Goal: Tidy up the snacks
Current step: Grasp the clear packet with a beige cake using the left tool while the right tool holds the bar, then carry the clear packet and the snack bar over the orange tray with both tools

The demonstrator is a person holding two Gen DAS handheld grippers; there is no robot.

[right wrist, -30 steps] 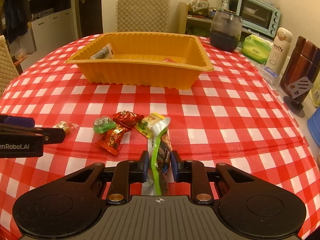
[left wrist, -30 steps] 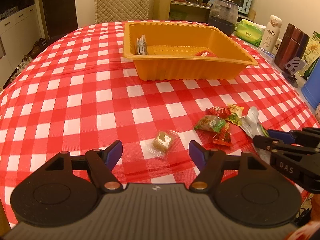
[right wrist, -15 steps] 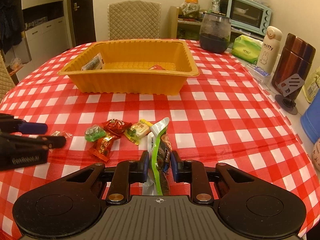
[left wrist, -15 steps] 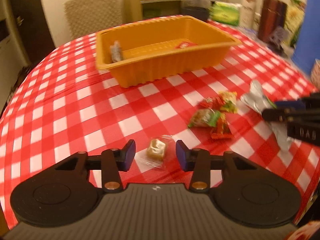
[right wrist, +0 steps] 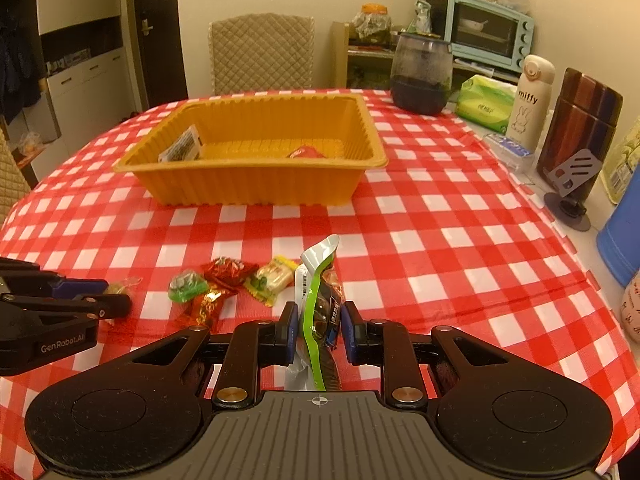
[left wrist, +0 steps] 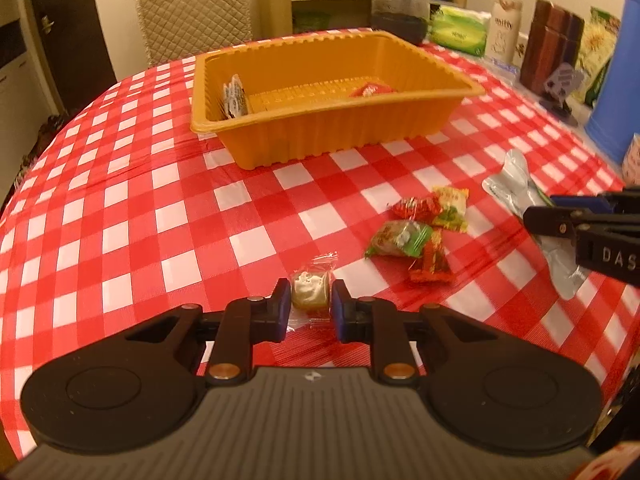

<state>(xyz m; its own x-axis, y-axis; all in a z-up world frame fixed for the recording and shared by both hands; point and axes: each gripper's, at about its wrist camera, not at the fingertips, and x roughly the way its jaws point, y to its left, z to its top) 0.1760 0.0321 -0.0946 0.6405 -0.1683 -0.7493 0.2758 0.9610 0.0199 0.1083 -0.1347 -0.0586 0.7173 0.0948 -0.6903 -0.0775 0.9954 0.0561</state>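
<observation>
My left gripper [left wrist: 310,299] is shut on a clear-wrapped beige candy [left wrist: 310,289] lying on the checked cloth. My right gripper [right wrist: 319,320] is shut on a silver and green snack pouch [right wrist: 316,280], held upright on its edge. Between the two grippers lies a small heap of wrapped sweets: a green one [left wrist: 400,238], a red one [left wrist: 412,208], a yellow-green one [left wrist: 452,208] and an orange-red one [left wrist: 432,268]. The orange tray [right wrist: 256,188] stands farther back with a white packet [right wrist: 182,146] and a red sweet [right wrist: 304,153] inside.
Along the table's right edge stand a dark glass jar [right wrist: 422,76], a green tissue pack [right wrist: 486,104], a white bottle [right wrist: 530,100], a brown canister [right wrist: 580,128] and a blue container [right wrist: 624,236]. A quilted chair [right wrist: 262,54] is behind the table.
My left gripper went from wide open to shut around the beige candy, rolling slightly. The right gripper kept its grip on the pouch and stayed in place.
</observation>
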